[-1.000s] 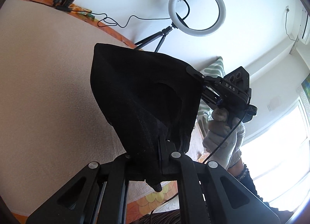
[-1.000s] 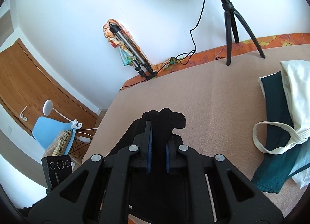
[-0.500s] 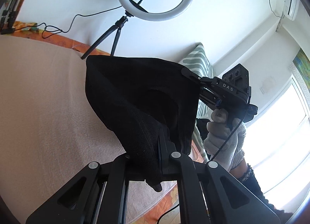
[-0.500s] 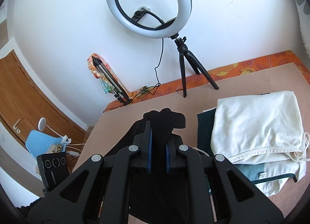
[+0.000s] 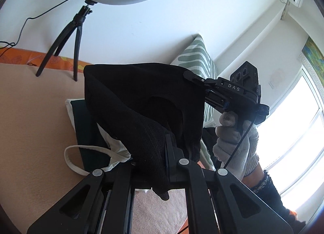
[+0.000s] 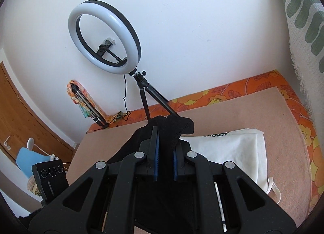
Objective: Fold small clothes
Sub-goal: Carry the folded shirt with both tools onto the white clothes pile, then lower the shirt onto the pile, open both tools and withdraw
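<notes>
A black garment (image 5: 145, 104) hangs in the air, stretched between both grippers above the beige bed cover (image 5: 30, 112). My left gripper (image 5: 169, 143) is shut on its near corner. My right gripper (image 5: 189, 77), held by a gloved hand (image 5: 237, 145), is shut on the far corner. In the right wrist view the black garment (image 6: 172, 130) is pinched between the blue pads (image 6: 156, 161) of my right gripper (image 6: 165, 143). Beneath lies a pile of folded clothes: a white piece (image 6: 228, 151) on top, a dark green one (image 5: 85, 128) below.
A ring light (image 6: 104, 37) on a tripod (image 6: 149, 100) stands at the bed's far edge by the white wall. A striped green pillow (image 5: 198, 60) leans at the right. An orange flowered sheet (image 6: 243, 90) borders the cover. A wooden door (image 6: 18, 110) and blue chair (image 6: 27, 158) are at left.
Both grippers have carried the black garment sideways across the bed, from bare cover to above the pile of folded clothes. The ring light has shifted left in both views. Both grips are unchanged.
</notes>
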Motion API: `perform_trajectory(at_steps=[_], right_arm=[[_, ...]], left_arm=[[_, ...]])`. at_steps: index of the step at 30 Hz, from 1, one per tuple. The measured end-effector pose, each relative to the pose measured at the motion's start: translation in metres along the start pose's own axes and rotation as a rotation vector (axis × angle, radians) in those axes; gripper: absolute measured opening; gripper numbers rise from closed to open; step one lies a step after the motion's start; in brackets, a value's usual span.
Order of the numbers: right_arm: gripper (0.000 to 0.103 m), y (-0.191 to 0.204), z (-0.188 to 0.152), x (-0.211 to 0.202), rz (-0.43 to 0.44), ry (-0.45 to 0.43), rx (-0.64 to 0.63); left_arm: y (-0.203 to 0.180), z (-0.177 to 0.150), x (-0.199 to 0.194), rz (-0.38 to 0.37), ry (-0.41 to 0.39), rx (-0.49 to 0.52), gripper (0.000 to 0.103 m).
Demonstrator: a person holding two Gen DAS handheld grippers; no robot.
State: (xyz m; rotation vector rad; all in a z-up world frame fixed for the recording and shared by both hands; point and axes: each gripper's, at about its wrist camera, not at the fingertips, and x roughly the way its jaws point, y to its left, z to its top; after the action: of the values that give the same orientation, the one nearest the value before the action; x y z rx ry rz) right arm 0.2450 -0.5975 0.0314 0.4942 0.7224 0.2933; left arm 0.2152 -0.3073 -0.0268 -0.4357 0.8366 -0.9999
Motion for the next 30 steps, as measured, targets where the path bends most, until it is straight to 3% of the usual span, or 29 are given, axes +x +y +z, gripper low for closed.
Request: perform_trajectory(at_steps=[7,16,20,22,23,25,27,30], right_arm=[[0.011,-0.046,0.014,0.023,-0.016,0.033,0.005],[0.012,-0.095,0.005,0.068,-0.031,0.100,0.028],[0.015,-0.110,0.001,0.082,-0.111,0.130,0.020],[0.021,-0.116,-0.002,0.086,-0.172,0.146,0.016],[0.031,-0.118,-0.003,0.088,-0.208,0.152,0.015],[0.041,-0.124,-0.005,0.085,-0.273,0.151,0.021],[0.041,-0.127,-0.007,0.077,-0.287,0.141,0.035],[0.041,-0.126,-0.013,0.056,-0.280,0.114,0.058]], left_arm=[[0.011,-0.005,0.041,0.012,0.050,0.008,0.006],[0.028,-0.026,0.068,0.032,0.143,-0.004,0.006],[0.033,-0.032,0.067,0.059,0.175,-0.011,0.008],[0.034,-0.034,0.065,0.074,0.189,-0.013,0.012],[0.035,-0.035,0.062,0.086,0.194,-0.014,0.012],[0.035,-0.037,0.058,0.100,0.201,-0.014,0.013],[0.036,-0.037,0.053,0.129,0.202,-0.016,0.021],[0.038,-0.039,0.044,0.133,0.200,-0.031,0.022]])
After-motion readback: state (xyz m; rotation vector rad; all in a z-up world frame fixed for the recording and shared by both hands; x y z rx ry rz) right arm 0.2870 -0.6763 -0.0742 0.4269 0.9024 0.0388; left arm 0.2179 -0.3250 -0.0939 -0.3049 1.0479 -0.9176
